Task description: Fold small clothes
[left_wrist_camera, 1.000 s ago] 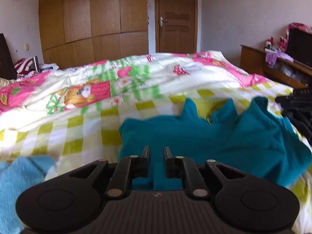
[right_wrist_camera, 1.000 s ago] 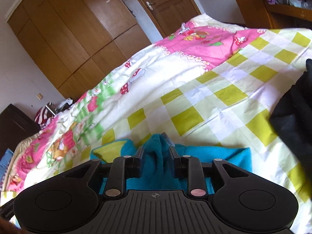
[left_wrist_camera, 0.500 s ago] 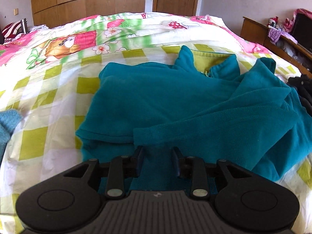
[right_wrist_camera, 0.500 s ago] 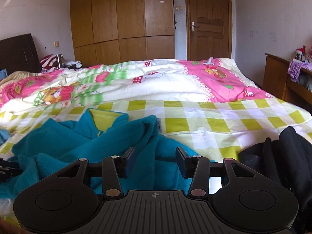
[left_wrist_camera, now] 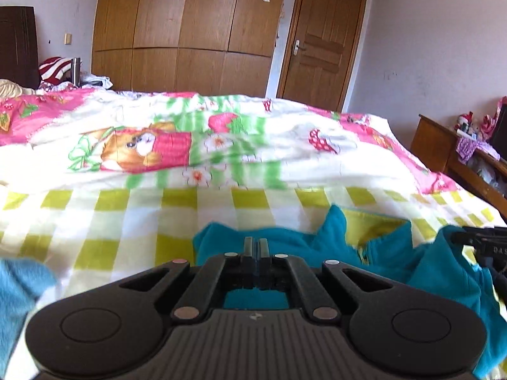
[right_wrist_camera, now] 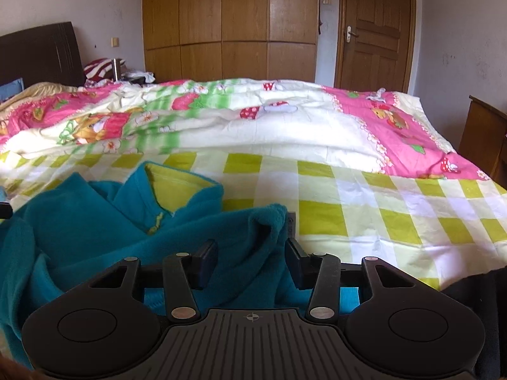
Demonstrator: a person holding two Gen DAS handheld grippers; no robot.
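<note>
Bedroom, mid-fold: your teal fleece top (right_wrist_camera: 95,231) lies rumpled on the green-and-white checked sheet (right_wrist_camera: 348,209) at the near edge of the bed, yellow collar lining facing up, zip partly visible below it.

Your left claw (left_wrist_camera: 255,247) sits low and level w/ its jaws pressed together on a thin edge of the fleece (left_wrist_camera: 285,243); teal cloth shows thru the gap behind the fingers.

Your right claw (right_wrist_camera: 252,250) has its jaws wide apart, a raised ridge of the fleece sitting between them; from the right-wrist view you can't tell whether either pad touches the cloth. It points along the bed twd the wardrobe (right_wrist_camera: 228,25), roughly level.

In the left-wrist view, the right claw's black tip (left_wrist_camera: 481,243) shows at the far right, by the fleece's other side.

No containers in sight. A light blue cloth (left_wrist_camera: 19,300) lies at the left edge of the sheet, apart from the fleece; a black garment (right_wrist_camera: 475,288) lies just right of the right claw. A pink cartoon-print quilt (right_wrist_camera: 253,117) covers the far half of the bed.
</note>
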